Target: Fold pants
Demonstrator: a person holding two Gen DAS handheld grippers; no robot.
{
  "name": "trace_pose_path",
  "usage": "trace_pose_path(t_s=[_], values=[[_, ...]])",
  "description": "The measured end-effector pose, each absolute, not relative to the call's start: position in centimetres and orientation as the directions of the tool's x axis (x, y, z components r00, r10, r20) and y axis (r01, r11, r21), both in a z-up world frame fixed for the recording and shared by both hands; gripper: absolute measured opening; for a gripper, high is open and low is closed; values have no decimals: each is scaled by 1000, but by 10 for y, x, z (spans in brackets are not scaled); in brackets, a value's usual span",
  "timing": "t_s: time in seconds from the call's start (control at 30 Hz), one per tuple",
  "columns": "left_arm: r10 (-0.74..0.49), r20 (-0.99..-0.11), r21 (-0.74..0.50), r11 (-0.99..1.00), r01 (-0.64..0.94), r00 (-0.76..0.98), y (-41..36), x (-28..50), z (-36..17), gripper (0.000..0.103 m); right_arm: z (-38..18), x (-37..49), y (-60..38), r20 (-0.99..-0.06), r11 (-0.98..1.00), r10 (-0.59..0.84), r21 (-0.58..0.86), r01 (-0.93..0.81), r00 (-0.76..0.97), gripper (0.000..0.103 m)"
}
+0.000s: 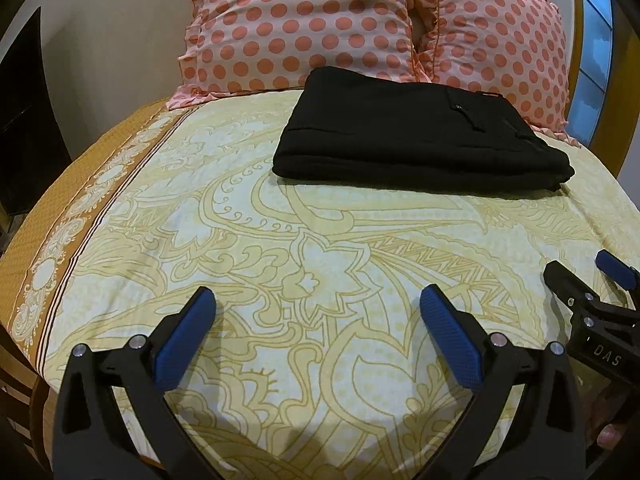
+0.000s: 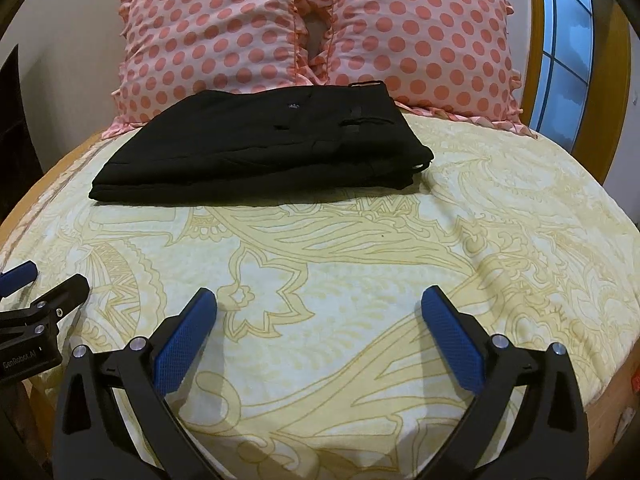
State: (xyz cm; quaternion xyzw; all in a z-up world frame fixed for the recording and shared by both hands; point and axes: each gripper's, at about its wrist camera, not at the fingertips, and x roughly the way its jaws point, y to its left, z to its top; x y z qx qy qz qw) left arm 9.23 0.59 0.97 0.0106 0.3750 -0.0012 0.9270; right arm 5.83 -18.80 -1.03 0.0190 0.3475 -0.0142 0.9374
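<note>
The black fabric pants, already folded flat, are lying well ahead of both tools, left tool and right tool, which are being held wide apart and empty over the yellow patterned bed, seemingly because folding is done

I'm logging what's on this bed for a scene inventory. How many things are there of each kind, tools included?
Folded black pants: 1
Pink polka-dot pillows: 2, the left pillow and the right pillow
Patterned yellow bedsheet: 1
Tools: 2, the left tool and the right tool, both open and holding nothing
Total: 6

The pants hide the pillows' lower edges — perhaps touching them.
</note>
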Motion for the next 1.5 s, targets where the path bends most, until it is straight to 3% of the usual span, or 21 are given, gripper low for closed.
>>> trace_pose_path(t_s=[1.5], values=[[5,-688,17,1000,8,726,3,92,8,101,-9,57,-185,-644,999,-5,24,27,765,102]])
